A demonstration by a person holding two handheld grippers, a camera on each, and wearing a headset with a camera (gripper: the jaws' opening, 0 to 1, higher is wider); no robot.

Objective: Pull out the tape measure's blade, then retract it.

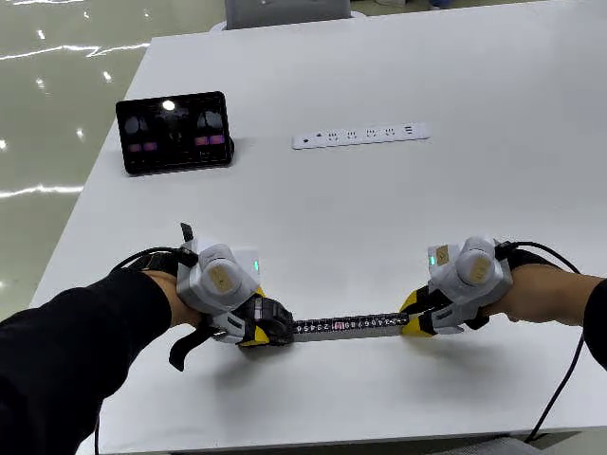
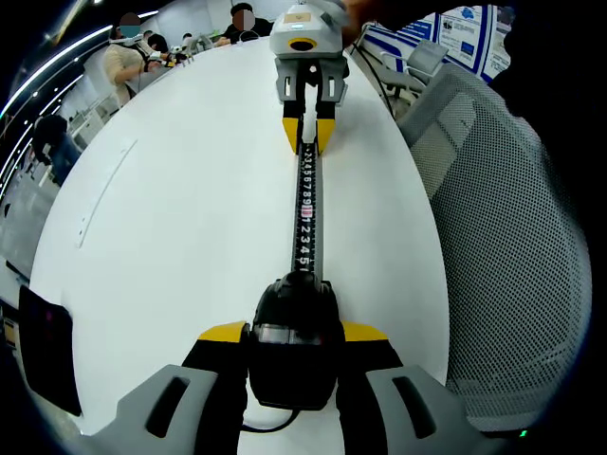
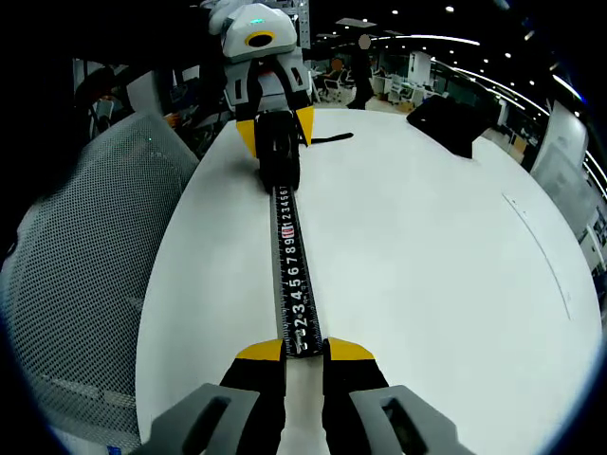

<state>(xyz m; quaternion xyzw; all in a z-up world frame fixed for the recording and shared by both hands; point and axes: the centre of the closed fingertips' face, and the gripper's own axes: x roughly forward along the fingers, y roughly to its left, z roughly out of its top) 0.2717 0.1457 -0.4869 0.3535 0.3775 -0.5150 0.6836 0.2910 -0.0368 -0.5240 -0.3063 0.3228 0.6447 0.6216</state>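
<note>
White laminate workbench top (image 1: 379, 57) runs away from me in the head view. A long white power strip (image 1: 360, 136) lies flat on it as my marker, and a black rectangular control pad (image 1: 175, 132) sits off to the strip's left. Well on my side of the power strip, the left gripper (image 1: 264, 327) is clenched on the black, rounded plastic tape measure case (image 1: 275, 322). The right gripper (image 1: 413, 317) pinches the free end of the dark steel blade (image 1: 349, 325) with white numerals. The blade is drawn out between them, roughly parallel to the strip.

In the left gripper view the case sits squarely between my yellow-tipped jaws, held by its flat sides. The blade runs straight ahead to the other gripper, and a grey mesh chair back (image 2: 503, 237) stands on the side away from the strip.

In the right gripper view my jaws are closed on the blade's very tip. I cannot tell whether the blade rests on the top or hangs just clear of it.

I judge the case hard and compact with some heft, so it is safe to squeeze. The blade looks thin and slick, stiff only along its curve, and likely to kink if twisted. Its spring should tug back, so I would hold the hook end, stay in line with the case and feed it home slowly.
</note>
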